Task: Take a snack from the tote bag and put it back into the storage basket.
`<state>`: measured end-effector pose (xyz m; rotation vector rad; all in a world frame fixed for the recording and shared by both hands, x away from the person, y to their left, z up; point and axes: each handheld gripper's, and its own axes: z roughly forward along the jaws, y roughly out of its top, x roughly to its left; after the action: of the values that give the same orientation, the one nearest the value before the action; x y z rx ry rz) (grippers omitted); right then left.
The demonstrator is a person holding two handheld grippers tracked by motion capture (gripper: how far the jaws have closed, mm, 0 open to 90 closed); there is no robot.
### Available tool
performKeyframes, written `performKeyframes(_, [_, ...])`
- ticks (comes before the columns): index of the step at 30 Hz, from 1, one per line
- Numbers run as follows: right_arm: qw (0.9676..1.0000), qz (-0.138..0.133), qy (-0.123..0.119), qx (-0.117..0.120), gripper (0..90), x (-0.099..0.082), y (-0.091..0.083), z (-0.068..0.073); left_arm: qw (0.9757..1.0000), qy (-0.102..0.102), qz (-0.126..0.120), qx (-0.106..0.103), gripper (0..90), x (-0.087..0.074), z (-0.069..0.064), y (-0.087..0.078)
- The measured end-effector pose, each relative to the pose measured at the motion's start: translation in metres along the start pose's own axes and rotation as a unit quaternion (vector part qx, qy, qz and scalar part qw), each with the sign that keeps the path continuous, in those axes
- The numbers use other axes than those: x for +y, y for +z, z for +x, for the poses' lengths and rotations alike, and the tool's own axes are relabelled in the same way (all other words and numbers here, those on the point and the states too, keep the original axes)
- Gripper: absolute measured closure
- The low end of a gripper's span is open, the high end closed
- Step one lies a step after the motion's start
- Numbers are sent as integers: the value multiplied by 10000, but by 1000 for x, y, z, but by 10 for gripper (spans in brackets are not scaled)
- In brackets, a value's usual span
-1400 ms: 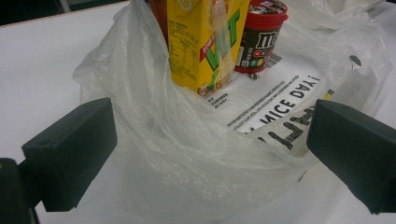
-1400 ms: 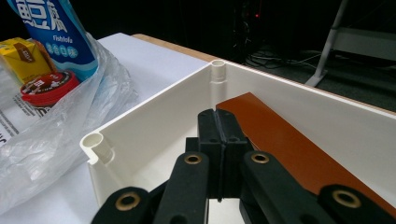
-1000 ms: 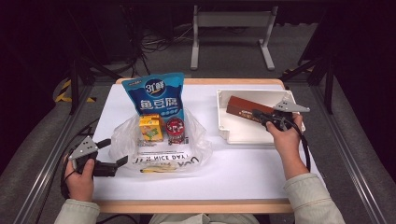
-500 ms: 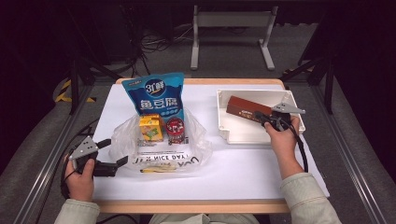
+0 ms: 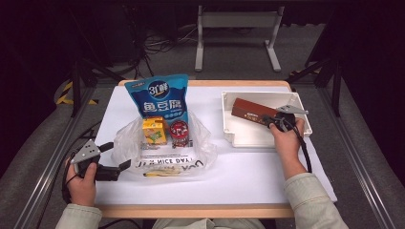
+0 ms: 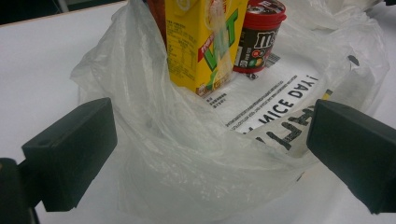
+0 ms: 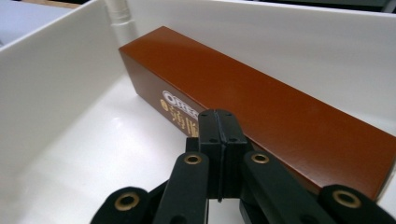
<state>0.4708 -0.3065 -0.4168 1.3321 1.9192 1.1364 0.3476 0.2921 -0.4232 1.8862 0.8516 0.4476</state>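
At the table's left, the left gripper [image 5: 114,156] lay low with its jaws spread wide, nothing pinched, their tips at the near edge of the clear plastic bag [image 5: 203,143]. Inside the bag stood a yellow drink carton [image 5: 154,130] and, just beside it, a red M&M's tub [image 5: 179,131], with a blue snack pouch [image 5: 160,98] upright behind. To the right, the right gripper [image 5: 271,120], jaws pressed together on nothing, hung over the brown box [image 5: 248,110] lying in the white tray [image 5: 253,138].
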Motion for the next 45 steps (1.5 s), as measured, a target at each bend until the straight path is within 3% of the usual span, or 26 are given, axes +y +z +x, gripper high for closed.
performKeyframes(24, [9989,101,66,-448,900,17,17,-15,10000,-43,-14,49,22,-3,0,-4])
performKeyframes(32, [9984,129,169,-530,900,19,22,-22,10000,-53,-24,34,22,-3,1,-5])
performKeyframes(36, [9982,107,338,-482,900,18,24,-26,10000,-65,-16,34,22,-4,0,-4])
performKeyframes(45, [9982,169,323,-475,899,19,23,-26,10000,-63,-12,29,22,-3,0,-3])
